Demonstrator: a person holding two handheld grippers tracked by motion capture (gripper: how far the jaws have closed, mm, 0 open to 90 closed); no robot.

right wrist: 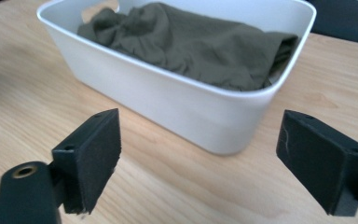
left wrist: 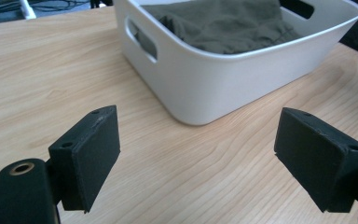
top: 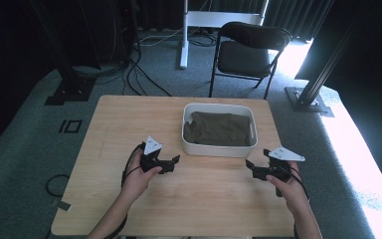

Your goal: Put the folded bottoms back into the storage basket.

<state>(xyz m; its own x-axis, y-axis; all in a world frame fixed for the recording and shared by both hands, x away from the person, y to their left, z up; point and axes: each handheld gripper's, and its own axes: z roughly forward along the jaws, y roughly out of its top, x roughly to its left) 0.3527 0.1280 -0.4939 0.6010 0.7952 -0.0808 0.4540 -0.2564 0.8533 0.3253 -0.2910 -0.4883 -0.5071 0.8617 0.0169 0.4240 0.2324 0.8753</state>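
We stand at a light wooden table (top: 129, 129) set on grey carpet, with dark curtains behind it, a black folding chair (top: 248, 50) beyond the far edge and loose cables on the floor at the left. On the table's far right part sits a white plastic bin (top: 219, 148) with cut-out handles, and inside it lies a folded olive-green cloth (top: 219, 128) that covers most of the bottom.

Our left gripper (top: 171, 162) hovers over the wood just left of the bin's near corner, held in the left hand (top: 140, 177). Its jaws stand wide apart with nothing between them. From the left gripper view the gripper (left wrist: 198, 158) looks at the rounded near corner of the bin (left wrist: 214, 79), with the cloth (left wrist: 223, 23) showing above the rim.

Our right gripper (top: 256, 167) hangs just off the bin's near right corner, gripped by the right hand (top: 288, 184). Its jaws are also spread wide and empty. In the right gripper view the gripper (right wrist: 198, 158) faces the bin's wall (right wrist: 191, 107), and the cloth (right wrist: 191, 44) lies bunched and creased inside it, reaching up to the rim on the right side.

Neither gripper touches the bin or the cloth.
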